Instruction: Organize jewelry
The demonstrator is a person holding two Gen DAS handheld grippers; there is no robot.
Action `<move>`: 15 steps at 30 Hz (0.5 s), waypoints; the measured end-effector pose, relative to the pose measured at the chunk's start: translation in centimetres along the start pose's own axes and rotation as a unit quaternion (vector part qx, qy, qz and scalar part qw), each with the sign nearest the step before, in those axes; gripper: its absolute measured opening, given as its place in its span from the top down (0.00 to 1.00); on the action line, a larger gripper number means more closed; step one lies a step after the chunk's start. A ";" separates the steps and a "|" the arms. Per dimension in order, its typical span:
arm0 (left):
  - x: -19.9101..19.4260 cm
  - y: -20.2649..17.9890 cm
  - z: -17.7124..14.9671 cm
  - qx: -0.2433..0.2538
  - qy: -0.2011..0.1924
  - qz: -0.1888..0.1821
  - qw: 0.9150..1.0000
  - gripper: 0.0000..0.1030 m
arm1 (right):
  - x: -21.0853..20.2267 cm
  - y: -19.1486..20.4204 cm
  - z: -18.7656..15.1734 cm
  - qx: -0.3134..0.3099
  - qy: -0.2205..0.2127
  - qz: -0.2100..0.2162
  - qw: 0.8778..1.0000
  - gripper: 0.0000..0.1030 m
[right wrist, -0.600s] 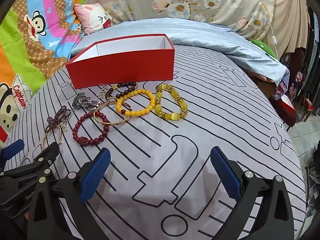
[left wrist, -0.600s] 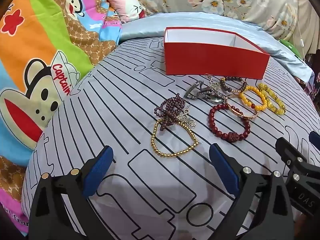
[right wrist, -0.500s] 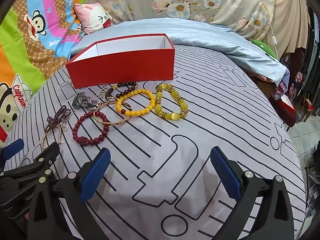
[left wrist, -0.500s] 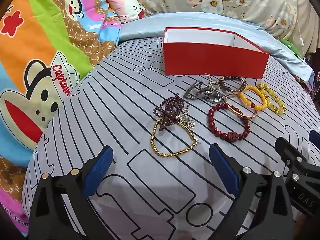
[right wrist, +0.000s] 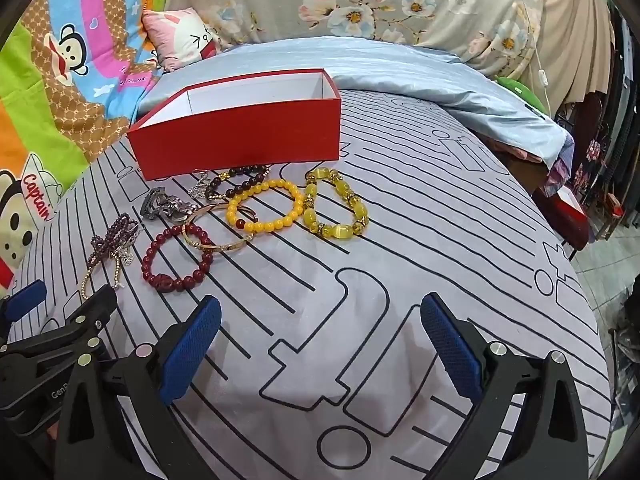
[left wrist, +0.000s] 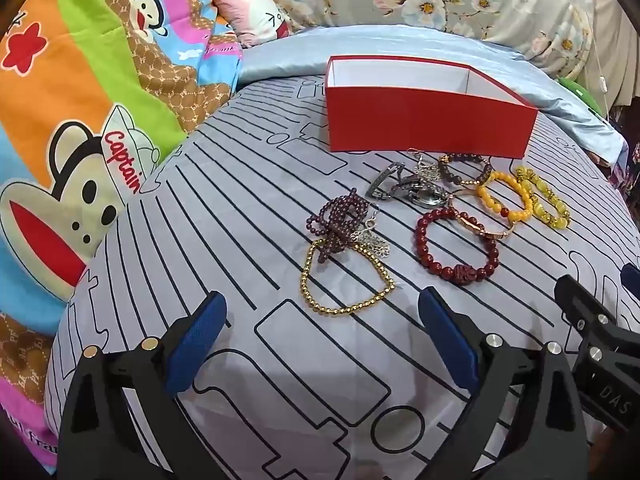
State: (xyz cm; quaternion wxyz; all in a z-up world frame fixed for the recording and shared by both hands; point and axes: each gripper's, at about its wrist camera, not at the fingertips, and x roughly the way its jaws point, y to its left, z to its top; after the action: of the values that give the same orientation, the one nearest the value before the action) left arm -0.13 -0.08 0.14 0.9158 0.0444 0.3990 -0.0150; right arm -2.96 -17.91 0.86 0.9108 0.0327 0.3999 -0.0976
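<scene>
Striped bed sheet (left wrist: 200, 220) carrying bracelets (left wrist: 456, 248) before an empty-looking red box (left wrist: 428, 128). Left gripper (left wrist: 320, 344) and right gripper (right wrist: 320, 344) hovering wide open, holding nothing. Right view alone showing floor (right wrist: 600, 272); box bottom staying hidden.

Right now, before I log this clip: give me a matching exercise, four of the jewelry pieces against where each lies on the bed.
Things:
1. gold bead chain
2. dark red bead bracelet
3. pale yellow stone bracelet
4. dark brown bead bracelet

Places:
A. close in front of the red box
B. at the right end of the row, beside the orange-yellow bracelet
C. under the purple bead strand, straight ahead of the open left gripper
D. overlapped by the thin gold bangle

Pairs: 1-C, 2-D, 3-B, 4-A
</scene>
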 end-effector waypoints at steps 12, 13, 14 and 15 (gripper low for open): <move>-0.1 -0.7 0.4 0.003 -0.012 0.016 1.000 0.11 | -1.5 0.7 -0.5 -0.017 -0.028 -0.020 0.999 0.07; -0.1 -0.7 0.4 0.003 -0.013 0.016 1.000 0.11 | -1.7 1.0 -0.7 -0.025 -0.032 -0.023 0.999 0.07; -0.1 -0.7 0.4 0.003 -0.013 0.017 1.000 0.11 | -1.7 1.2 -0.7 -0.030 -0.035 -0.025 0.999 0.07; -0.1 -0.7 0.4 0.003 -0.013 0.016 1.000 0.11 | -1.8 1.5 -0.7 -0.035 -0.037 -0.027 0.998 0.07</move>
State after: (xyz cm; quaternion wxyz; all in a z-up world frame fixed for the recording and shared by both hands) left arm 0.05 -0.82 0.43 0.9209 0.0531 0.3861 -0.0018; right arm -4.36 -16.12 1.65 0.9226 -0.0140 0.3697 -0.1094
